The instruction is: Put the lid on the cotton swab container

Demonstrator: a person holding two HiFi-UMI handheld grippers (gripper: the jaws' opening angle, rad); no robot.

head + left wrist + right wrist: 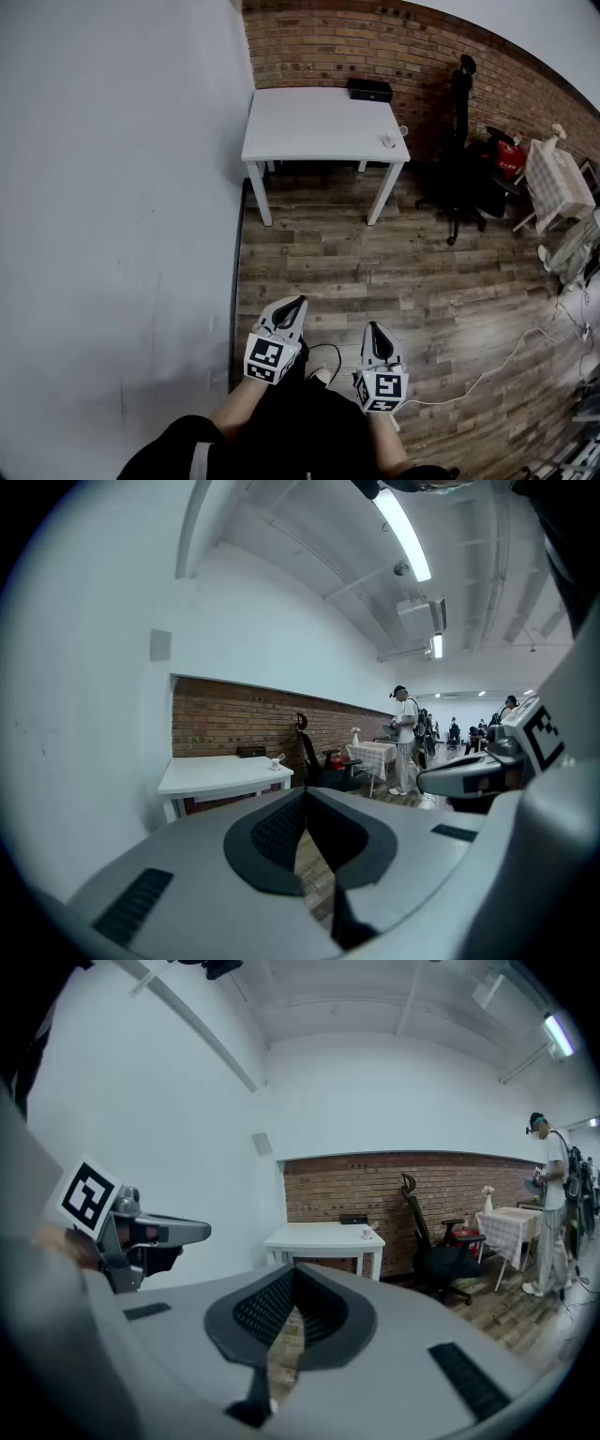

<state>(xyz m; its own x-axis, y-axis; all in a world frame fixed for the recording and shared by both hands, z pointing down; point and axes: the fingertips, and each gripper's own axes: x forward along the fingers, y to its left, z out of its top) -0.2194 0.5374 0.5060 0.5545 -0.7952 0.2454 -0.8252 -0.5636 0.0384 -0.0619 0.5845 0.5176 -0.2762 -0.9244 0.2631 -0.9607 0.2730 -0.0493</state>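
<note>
Left gripper (298, 302) & right gripper (375, 326): both sets of jaws pressed fully together w/ nothing btwn them. They're held side by side low over the wood floor (394, 272), well apart from the table.

Cotton swab container (386, 141) sits far off on the white table (309, 127), near its front right corner. It looks like a small, pale, low cup shape, and is too small to tell if the lid is on. A 2nd tiny pale bit (403, 130) is just beside it at the table's right edge; can't tell what it is.

Counted on the tabletop: 1 container, 1 pale bit, 1 black box (369, 90) at the back by the brick wall (319, 37).

Right of the table:
- 1 black office chair (459, 178)
- 1 red item (509, 159) beyond the chair
- 1 small table w/ checked cloth (558, 183)

A white cable (506, 361) trails over the floor at right. White wall (112, 187) fills the left side.

Left gripper view: 1 person (405, 742) stands past the cloth table, w/ more figures farther back, too small to count.
</note>
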